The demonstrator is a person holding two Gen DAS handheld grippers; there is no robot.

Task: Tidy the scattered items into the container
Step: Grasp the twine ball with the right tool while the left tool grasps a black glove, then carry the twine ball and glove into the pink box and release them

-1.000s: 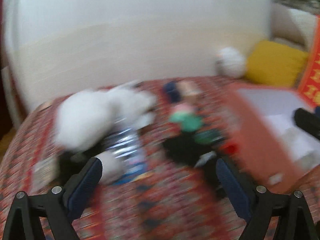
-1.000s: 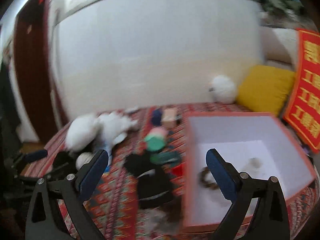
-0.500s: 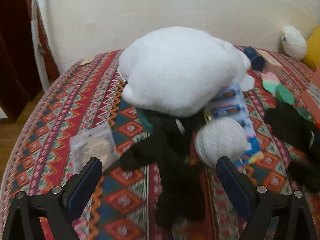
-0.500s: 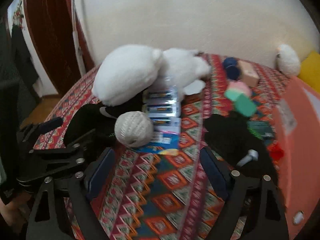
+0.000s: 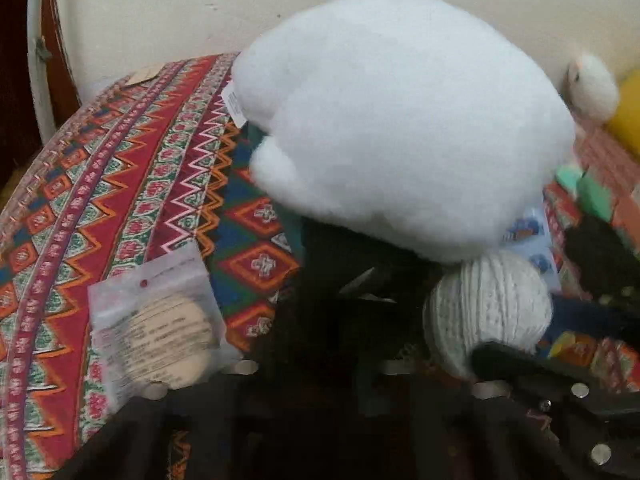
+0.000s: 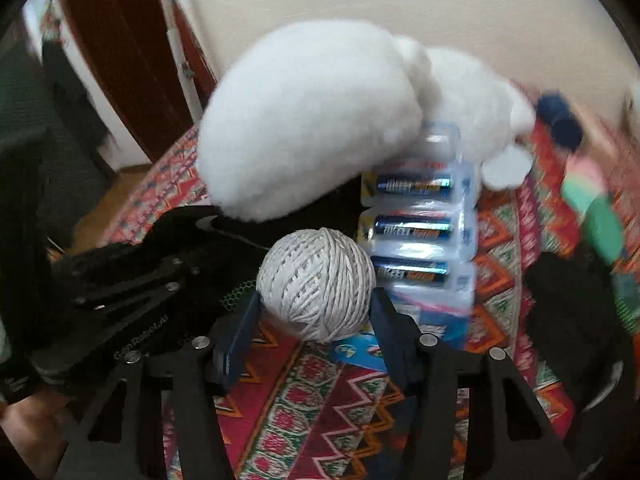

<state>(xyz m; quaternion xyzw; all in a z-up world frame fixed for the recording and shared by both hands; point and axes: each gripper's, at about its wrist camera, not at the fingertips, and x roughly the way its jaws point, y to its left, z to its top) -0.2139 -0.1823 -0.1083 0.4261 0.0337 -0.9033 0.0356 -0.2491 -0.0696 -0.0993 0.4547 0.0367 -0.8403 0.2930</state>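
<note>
The right gripper has its blue-padded fingers closed against both sides of the ball of twine, which sits on the patterned cloth just in front of a battery pack and below the big white plush toy. Only the right wrist view shows those batteries clearly, along with the left gripper lying low at the left over a black fabric item. The left wrist view adds a clear packet holding a round tan disc (unseen from the right), but its own fingers are lost in dark blur, so their state cannot be told. No container shows.
</note>
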